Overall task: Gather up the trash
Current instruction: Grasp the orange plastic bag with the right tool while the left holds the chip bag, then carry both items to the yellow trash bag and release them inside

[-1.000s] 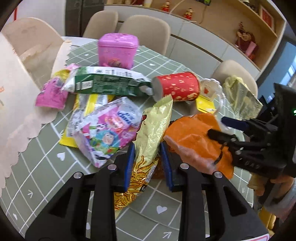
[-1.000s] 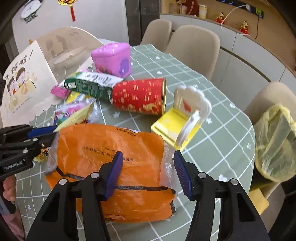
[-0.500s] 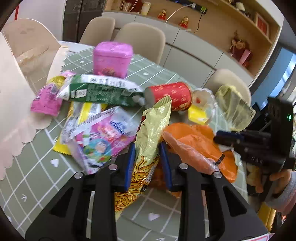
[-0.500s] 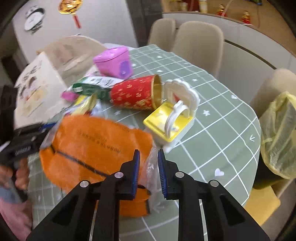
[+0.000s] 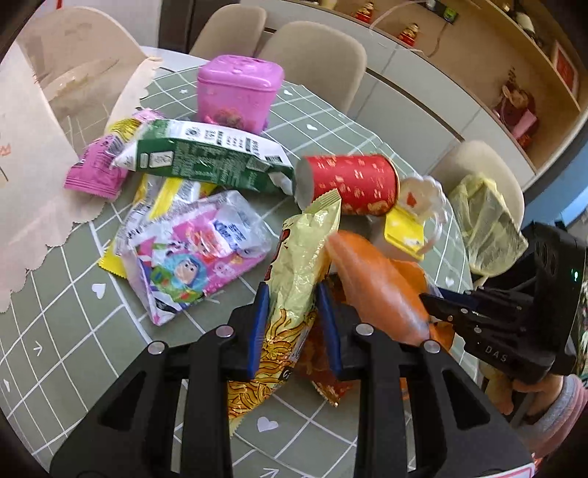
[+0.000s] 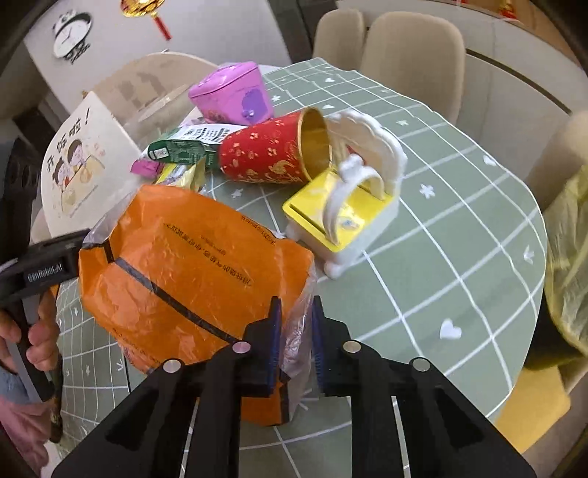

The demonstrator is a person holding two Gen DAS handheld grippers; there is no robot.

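We list a round table with green grid cloth, beige chairs behind, wall clock upper left. Left gripper, marked "GenRobot.AI", clamps the gold snack bag at centre frame. Right gripper, marked "DAS", has just closed on the orange bag's clear edge, lower centre.

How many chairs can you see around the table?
4 in the left wrist view: one chair at the far left, two side by side behind the pink box, one at the right. More may be hidden.
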